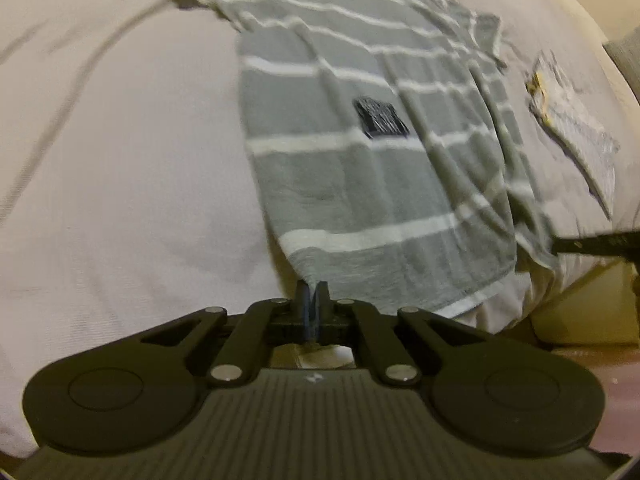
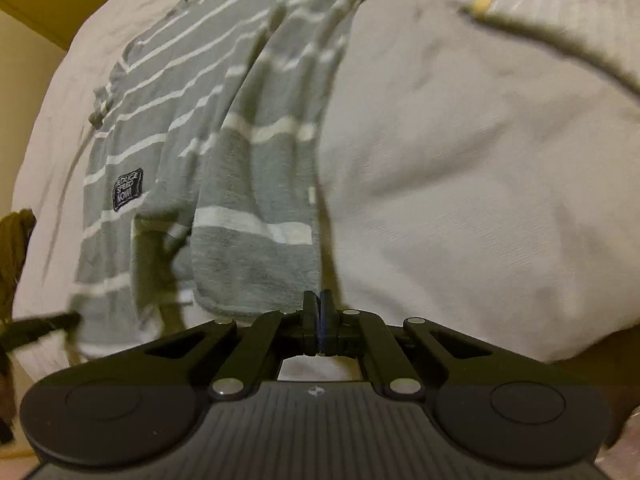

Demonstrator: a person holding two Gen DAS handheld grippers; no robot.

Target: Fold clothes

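Grey shirt (image 1: pixel 360 184) with white stripes, black patch (image 1: pixel 380 118); white sheet (image 1: pixel 120 200).

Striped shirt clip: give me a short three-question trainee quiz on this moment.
1. True or false: both the left hand-held gripper and the right hand-held gripper are shut on the hem of the striped shirt.
2. What lies on the white sheet beyond the shirt's far side in the left wrist view? A) a folded pale cloth B) a shoe C) a book
3. Fill in: the dark patch on the shirt reads "Reduce ____ now".

Key: 1 true; 2 A; 3 speed.
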